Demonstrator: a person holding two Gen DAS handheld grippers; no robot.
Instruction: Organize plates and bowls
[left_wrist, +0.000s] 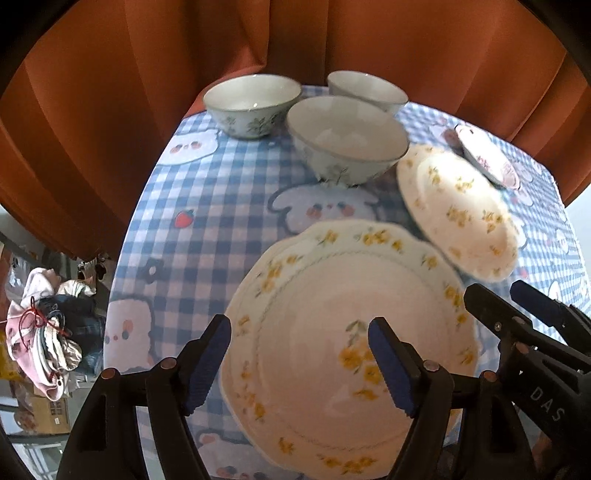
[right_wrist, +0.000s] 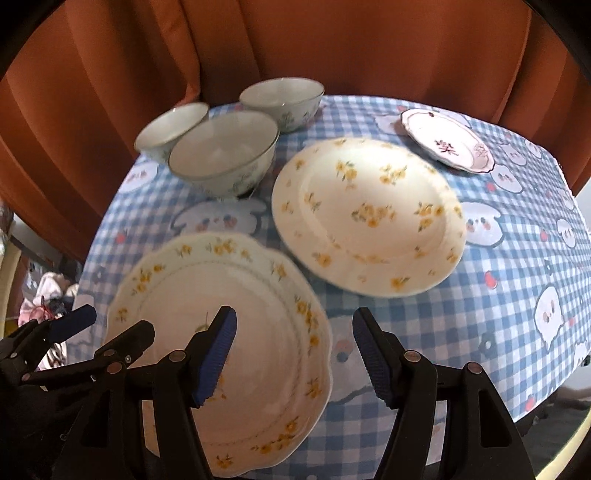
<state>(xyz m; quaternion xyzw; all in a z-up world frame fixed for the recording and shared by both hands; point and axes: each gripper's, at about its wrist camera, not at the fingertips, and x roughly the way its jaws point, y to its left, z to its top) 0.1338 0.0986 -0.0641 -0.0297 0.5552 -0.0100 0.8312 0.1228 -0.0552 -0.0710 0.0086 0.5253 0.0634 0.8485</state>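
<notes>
**A:** Start with the biggest piece. What sits nearest you?

**B:** The scalloped plate with yellow flowers, lying flat on the checked tablecloth at the near edge. It holds nothing. Your left gripper hovers over it with jaws spread wide, gripping nothing; one blue pad hangs over the plate's left rim, the other over its middle.

**A:** And your right one?

**B:** Your right gripper is also spread apart and empty. Its left pad hangs over that same scalloped plate's right side, the other over bare cloth just beside the rim.

**A:** Next in size?

**B:** The round floral plate, farther back and to the right, close to the scalloped one; whether their rims touch, you cannot tell. It is empty too.

**A:** The bowls?

**B:** Three, clustered at the far left of the table. The front bowl is the closest, upright, nothing inside. Behind it sit the left bowl and the back bowl, both upright and apparently empty. The left one touches or nearly touches the front bowl.

**A:** Smallest?

**B:** The small pink-rimmed plate at the far right, well apart from the bowls, with a red character painted in its centre. An orange curtain hangs behind the table.
</notes>
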